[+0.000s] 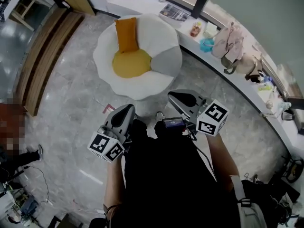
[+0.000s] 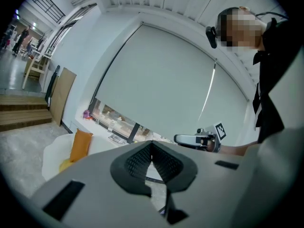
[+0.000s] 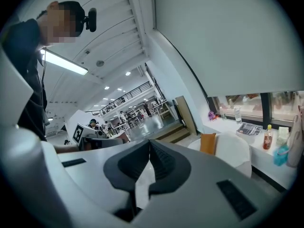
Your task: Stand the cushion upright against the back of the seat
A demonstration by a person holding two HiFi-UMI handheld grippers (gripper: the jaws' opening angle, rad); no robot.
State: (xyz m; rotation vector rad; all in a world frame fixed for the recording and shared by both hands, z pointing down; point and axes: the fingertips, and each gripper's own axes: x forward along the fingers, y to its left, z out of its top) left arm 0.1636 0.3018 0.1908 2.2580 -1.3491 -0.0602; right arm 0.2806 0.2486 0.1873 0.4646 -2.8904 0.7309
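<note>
Left gripper (image 1: 128, 109) n right gripper (image 1: 173, 95), close in by the body, r both clenched shut w/ nothing in em, while the orange cushion (image 1: 126, 34) sits far off on the white seat (image 1: 164, 77), already upright-ish against its back, prob light n squishy so pinch a top corner imo.

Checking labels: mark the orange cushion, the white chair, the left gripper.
orange cushion (image 1: 126, 34), head view, middle of its face.
white chair (image 1: 159, 32), head view, right backrest lobe.
left gripper (image 2: 152, 146), left gripper view, between shut fingertips.

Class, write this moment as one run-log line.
orange cushion: upright against seat back | left gripper: jaws shut, empty | right gripper: jaws shut, empty
</note>
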